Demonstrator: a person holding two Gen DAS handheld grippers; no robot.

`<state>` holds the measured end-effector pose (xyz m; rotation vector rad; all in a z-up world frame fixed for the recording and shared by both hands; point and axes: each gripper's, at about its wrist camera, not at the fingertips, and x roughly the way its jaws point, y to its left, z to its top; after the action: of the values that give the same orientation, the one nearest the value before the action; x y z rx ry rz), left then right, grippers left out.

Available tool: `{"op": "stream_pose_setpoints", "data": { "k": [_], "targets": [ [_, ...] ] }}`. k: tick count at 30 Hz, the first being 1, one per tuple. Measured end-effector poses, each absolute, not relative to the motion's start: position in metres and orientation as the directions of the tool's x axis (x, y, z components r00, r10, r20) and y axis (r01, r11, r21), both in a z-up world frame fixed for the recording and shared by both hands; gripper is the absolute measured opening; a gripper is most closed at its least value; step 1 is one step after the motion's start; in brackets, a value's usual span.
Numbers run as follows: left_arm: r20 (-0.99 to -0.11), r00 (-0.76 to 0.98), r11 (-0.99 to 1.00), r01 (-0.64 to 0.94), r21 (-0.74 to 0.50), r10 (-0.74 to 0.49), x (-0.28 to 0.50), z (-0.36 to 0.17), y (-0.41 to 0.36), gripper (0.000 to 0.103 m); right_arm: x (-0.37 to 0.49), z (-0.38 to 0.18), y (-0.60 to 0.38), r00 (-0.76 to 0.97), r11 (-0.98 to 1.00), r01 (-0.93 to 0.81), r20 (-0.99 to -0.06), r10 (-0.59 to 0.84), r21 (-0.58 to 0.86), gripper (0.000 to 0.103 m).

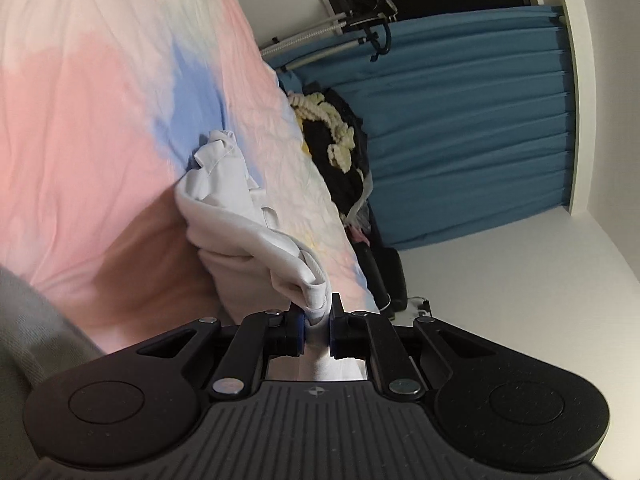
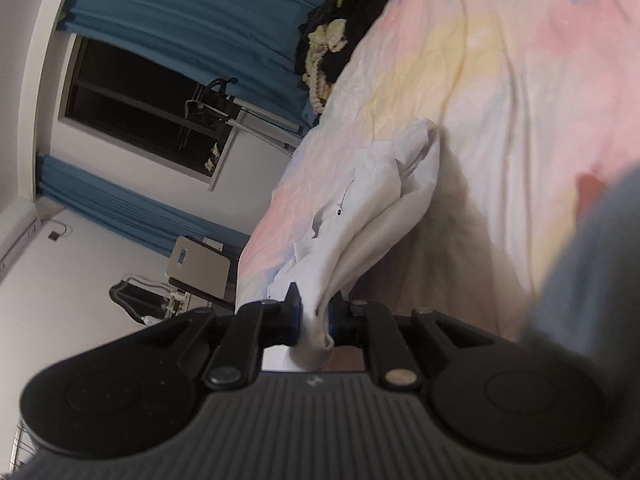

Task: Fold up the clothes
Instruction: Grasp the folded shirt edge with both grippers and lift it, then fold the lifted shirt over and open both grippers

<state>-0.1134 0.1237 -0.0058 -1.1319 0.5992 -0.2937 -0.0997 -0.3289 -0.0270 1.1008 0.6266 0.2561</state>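
I am holding one white garment (image 1: 224, 216) with both grippers, stretched between them above a bed. My left gripper (image 1: 318, 316) is clamped on a bunched edge of the cloth; the fabric is squeezed between its two black fingers (image 1: 294, 330) with blue pads, and a little of it pokes out behind them. From there the garment runs away from me in loose folds, its far end crumpled against the bedsheet (image 1: 100, 100).

My right gripper (image 2: 316, 316) is likewise clenched on another gathered edge of the same white garment (image 2: 372, 208). The cloth rises from the fingers (image 2: 290, 316) in a taut, narrowing fold and spreads out into a rumpled heap that rests on the sheet (image 2: 520, 80). A small dark button and a thin line of stitching show on it in this view.

The bedsheet is pastel, with large patches of pink, blue, pale yellow and white, and it is wrinkled. At the far edge of the bed lies a dark pile of clothing (image 1: 340, 136) with a cream knitted piece on top. Behind it hang blue curtains (image 1: 460, 120) and a dark window (image 2: 140, 112). A grey sleeve (image 2: 588, 260) fills the right edge of the right wrist view, blurred.
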Motion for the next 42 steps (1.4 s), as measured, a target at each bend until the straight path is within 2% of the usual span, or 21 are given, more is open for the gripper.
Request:
{"op": "stream_pose_setpoints", "data": {
  "k": [7,10,14,22,27,32,35,36,37,38,39,42],
  "targets": [
    [-0.29,0.814,0.376,-0.095,-0.922,-0.503,-0.038,0.006,0.115,0.012,-0.062,-0.024,-0.34,0.835,0.286,0.169,-0.291,0.467,0.943,0.015],
    [-0.312,0.821,0.41,-0.105,-0.906,-0.478,0.004,0.018,0.11,0.012,-0.026,-0.019,-0.341,0.853,0.231,0.178,-0.267,0.448,0.956,0.017],
    [-0.353,0.808,0.438,-0.134,-0.889,-0.471,0.062,0.016,0.104,0.012,0.033,-0.022,-0.346,0.859,0.201,0.219,-0.286,0.424,0.955,0.017],
    [-0.47,0.764,0.512,-0.216,-0.832,-0.442,0.17,-0.04,0.096,0.013,0.157,-0.083,-0.351,0.812,0.199,0.366,-0.417,0.409,0.909,0.017],
    [-0.528,0.728,0.552,-0.246,-0.797,-0.438,0.201,-0.074,0.095,0.013,0.163,-0.09,-0.349,0.81,0.246,0.323,-0.402,0.427,0.914,0.017],
    [-0.559,0.718,0.622,-0.224,-0.75,-0.415,0.21,-0.077,0.091,0.013,0.165,-0.093,-0.347,0.809,0.296,0.269,-0.382,0.446,0.917,0.018],
    [-0.57,0.722,0.684,-0.185,-0.705,-0.392,0.206,-0.069,0.085,0.022,0.167,-0.095,-0.346,0.808,0.325,0.235,-0.37,0.458,0.916,0.025],
    [-0.575,0.724,0.711,-0.168,-0.683,-0.381,0.204,-0.064,0.082,0.033,0.167,-0.096,-0.346,0.807,0.334,0.224,-0.366,0.462,0.915,0.029],
    [-0.578,0.729,0.738,-0.15,-0.657,-0.366,0.199,-0.059,0.079,0.053,0.168,-0.097,-0.345,0.807,0.344,0.213,-0.363,0.467,0.915,0.042],
    [-0.574,0.742,0.767,-0.129,-0.629,-0.346,0.191,-0.052,0.074,0.062,0.168,-0.097,-0.345,0.806,0.353,0.201,-0.359,0.471,0.914,0.057],
    [-0.561,0.761,0.794,-0.103,-0.599,-0.325,0.182,-0.045,0.07,0.072,0.169,-0.098,-0.345,0.805,0.362,0.19,-0.355,0.475,0.913,0.062],
    [-0.522,0.811,0.88,-0.019,-0.475,-0.264,0.151,-0.025,0.05,0.075,0.159,-0.083,-0.334,0.813,0.459,0.097,-0.336,0.476,0.883,0.064]
  ]
}}
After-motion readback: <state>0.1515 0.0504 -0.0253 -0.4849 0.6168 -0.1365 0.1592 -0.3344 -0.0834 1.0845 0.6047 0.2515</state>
